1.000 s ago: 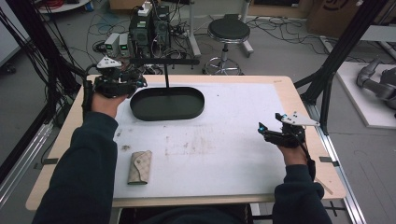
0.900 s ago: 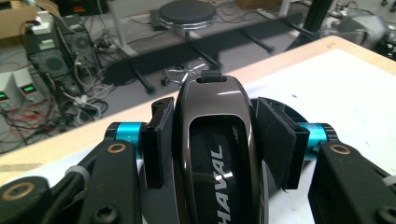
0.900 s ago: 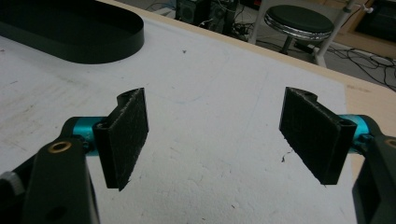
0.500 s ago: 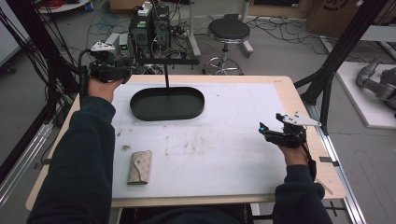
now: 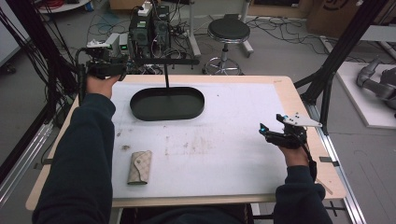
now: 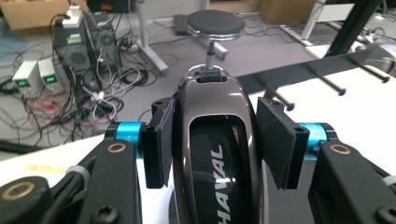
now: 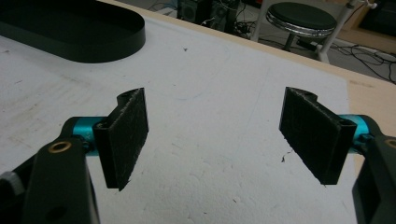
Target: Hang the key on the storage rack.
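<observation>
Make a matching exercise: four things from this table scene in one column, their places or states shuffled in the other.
1. key fob
2. tray
3. pouch
4. right gripper

a. open over bare table
b. clamped by the left gripper
c. black oval at the table's far side
d. lying at the near left

Pairs: 1-b, 2-c, 3-d, 4-a

A glossy dark-brown car key fob [image 6: 215, 154] marked HAVAL in white is sitting clamped between the left gripper's [image 6: 219, 140] pads, its metal ring end pointing away beyond the fingertips. It is being held up over the table's far left corner, well apart from the right gripper [image 5: 273, 133].
</observation>
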`<state>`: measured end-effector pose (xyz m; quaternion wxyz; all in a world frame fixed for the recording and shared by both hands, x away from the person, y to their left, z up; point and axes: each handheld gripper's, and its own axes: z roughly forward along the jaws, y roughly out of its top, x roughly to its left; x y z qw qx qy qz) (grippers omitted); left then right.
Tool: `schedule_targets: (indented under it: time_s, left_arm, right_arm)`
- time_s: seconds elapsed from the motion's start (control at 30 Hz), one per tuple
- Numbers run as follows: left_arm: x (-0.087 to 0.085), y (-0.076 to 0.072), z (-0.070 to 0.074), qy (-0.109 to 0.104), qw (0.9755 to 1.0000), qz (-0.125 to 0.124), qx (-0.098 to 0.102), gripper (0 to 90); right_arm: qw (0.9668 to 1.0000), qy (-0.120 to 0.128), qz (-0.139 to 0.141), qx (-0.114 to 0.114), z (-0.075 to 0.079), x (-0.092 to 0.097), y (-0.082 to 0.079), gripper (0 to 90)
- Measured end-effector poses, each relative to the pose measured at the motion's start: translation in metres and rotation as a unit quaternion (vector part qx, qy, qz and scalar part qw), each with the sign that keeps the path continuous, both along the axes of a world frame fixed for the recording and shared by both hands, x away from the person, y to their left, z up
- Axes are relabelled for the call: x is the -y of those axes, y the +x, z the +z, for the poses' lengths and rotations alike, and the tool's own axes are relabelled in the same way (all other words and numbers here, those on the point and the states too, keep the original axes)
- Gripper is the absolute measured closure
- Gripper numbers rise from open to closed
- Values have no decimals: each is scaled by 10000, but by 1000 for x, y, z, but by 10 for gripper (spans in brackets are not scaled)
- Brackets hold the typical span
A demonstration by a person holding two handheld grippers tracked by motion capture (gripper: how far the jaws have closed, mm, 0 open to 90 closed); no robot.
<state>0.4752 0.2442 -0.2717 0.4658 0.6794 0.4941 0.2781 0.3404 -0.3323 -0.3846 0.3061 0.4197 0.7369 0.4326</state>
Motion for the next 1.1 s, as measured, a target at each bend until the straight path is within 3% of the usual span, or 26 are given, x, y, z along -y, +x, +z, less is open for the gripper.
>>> schedule_targets:
  time_s: [0.1, 0.33, 0.63, 0.87, 1.0, 1.1]
  left_arm:
    - [-5, 1, -10, -148, 9998, 110, -67, 485]
    - [-15, -2, -44, -154, 9986, 304, -414, 484]
    - [6, 6, -81, -106, 9975, 181, -672, 484]
    - [17, 11, -91, 43, 9973, 148, -718, 484]
    - [16, 7, -92, 29, 9983, 115, -579, 473]
    - [12, 0, -90, -93, 9988, 165, -460, 339]
  right_arm:
    - [10000, -15, 10, 7, 0, 0, 0, 243]
    - [10000, -33, 16, 1, -1, -1, 0, 243]
    - [10000, -64, 25, -11, -2, -1, -1, 243]
    - [10000, -49, 10, -51, -3, 1, -1, 243]
    - [10000, -39, 18, -39, -3, 0, -1, 243]
    - [10000, -57, 47, -32, -4, 0, 0, 243]
